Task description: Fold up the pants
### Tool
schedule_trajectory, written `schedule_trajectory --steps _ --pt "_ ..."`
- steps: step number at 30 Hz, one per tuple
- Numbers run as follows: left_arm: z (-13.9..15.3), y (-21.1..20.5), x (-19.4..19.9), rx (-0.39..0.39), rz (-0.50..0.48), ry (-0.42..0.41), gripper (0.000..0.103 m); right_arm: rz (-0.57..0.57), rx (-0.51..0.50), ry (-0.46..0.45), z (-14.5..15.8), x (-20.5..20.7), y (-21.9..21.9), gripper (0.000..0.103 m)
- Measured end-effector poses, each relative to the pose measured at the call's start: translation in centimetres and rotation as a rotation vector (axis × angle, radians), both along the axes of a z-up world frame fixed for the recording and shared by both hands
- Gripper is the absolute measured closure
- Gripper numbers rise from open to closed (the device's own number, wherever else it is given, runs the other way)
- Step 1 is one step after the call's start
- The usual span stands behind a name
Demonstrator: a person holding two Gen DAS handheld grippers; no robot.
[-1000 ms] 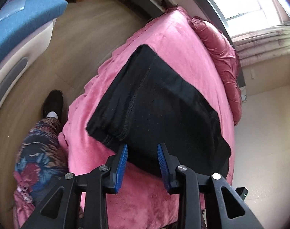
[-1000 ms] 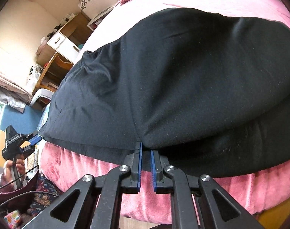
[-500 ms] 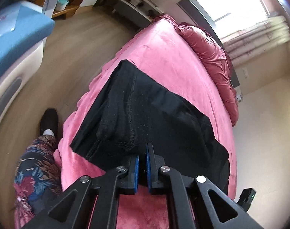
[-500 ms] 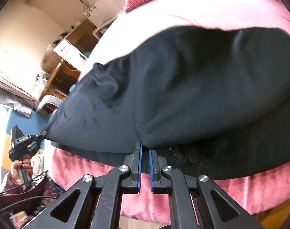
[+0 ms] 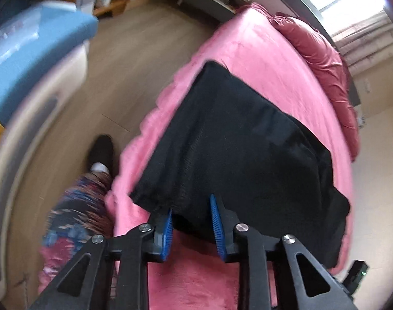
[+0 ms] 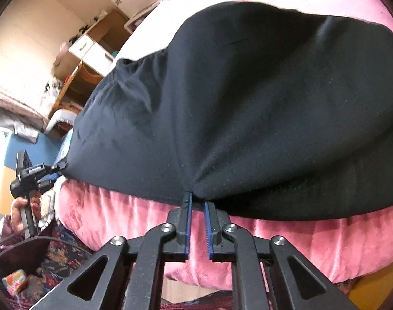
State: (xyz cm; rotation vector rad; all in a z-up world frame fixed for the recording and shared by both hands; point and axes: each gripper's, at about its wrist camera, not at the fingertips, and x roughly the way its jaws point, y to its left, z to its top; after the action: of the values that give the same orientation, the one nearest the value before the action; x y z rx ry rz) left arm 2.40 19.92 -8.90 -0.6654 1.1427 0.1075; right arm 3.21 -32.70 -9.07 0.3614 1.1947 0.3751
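Just beyond the open left gripper [image 5: 191, 217] lie black pants [image 5: 248, 149].

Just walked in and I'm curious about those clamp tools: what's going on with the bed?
A person is folding black pants on a pink blanket with a handheld gripper in each hand. The left gripper is open at the pants' near edge, gripping nothing. The right gripper has its jaws slightly apart at the fabric's edge; whether it is pinching cloth is unclear. The pants lie folded over in layers.
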Motion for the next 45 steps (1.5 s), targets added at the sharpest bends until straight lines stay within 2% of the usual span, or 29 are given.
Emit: schedule_trajectory --steps 2,3,4,5,7,9,10,12,14,18,22,27,29,31,35,38,41,45 --pt "1.6 0.4 -0.5 0.081 0.016 -0.007 0.072 -0.02 0.054 -0.033 0.8 -0.2 -1.1 0.076" --pt "2.4 0.5 -0.8 0.119 0.023 -0.02 0.072 -0.033 0.059 -0.051 1.3 -0.4 -1.9 0.066" --pt "3.7 0.6 -1.3 0.192 0.037 -0.041 0.072 -0.052 0.061 -0.066 1.7 -0.6 -2.6 0.062" --pt "4.8 0.4 -1.6 0.25 0.042 -0.071 0.072 -0.088 0.06 -0.085 2.2 -0.7 -3.8 0.061" --pt "6.7 -0.5 -2.0 0.28 0.005 -0.154 0.072 -0.189 0.03 -0.111 3.1 -0.9 -6.6 0.061" --pt "7.6 -1.9 -1.4 0.264 -0.068 -0.211 0.072 -0.35 0.029 -0.137 3.6 -0.7 -11.0 0.061" --pt "8.0 -3.5 -0.8 0.243 -0.144 -0.252 0.072 -0.411 0.026 -0.143 3.8 -0.7 -12.7 0.061" --pt "8.1 -6.2 0.0 0.229 -0.263 -0.28 0.072 -0.535 0.014 -0.155 3.8 -0.1 -16.1 0.06" --pt "7.7 -9.7 1.0 0.222 -0.389 -0.29 0.072 -0.642 0.027 -0.163 3.7 0.8 -19.1 0.06" --pt "6.3 -16.6 2.2 0.146 -0.622 -0.288 0.071 -0.843 0.021 -0.148 2.5 2.9 -24.1 0.06" --pt "5.2 -21.1 2.9 0.147 -0.762 -0.269 0.07 -0.954 0.023 -0.128 1.3 4.5 -26.8 0.06" --pt "3.7 -25.3 3.9 0.142 -0.842 -0.233 0.07 -0.996 0.046 -0.114 0.5 5.8 -30.1 0.06" --pt "3.4 -26.1 3.9 0.143 -0.859 -0.221 0.07 -0.995 0.03 -0.113 0.7 6.6 -30.2 0.068" --pt "2.9 -26.9 4.2 0.146 -0.873 -0.221 0.07 -0.983 0.013 -0.115 1.1 8.0 -30.3 0.09" --pt "2.7 -27.5 3.9 0.139 -0.91 -0.221 0.07 -0.878 -0.056 -0.189 4.0 8.9 -29.7 0.093" --pt "2.8 -27.4 3.8 0.127 -0.917 -0.22 0.07 -0.824 -0.084 -0.257 7.3 6.6 -28.6 0.093" --pt "2.9 -27.3 3.7 0.107 -0.924 -0.225 0.07 -0.835 -0.093 -0.299 9.8 3.5 -28.6 0.093" --pt "2.8 -27.6 3.5 0.096 -0.942 -0.227 0.07 -0.893 -0.104 -0.257 9.3 -1.0 -30.0 0.093"
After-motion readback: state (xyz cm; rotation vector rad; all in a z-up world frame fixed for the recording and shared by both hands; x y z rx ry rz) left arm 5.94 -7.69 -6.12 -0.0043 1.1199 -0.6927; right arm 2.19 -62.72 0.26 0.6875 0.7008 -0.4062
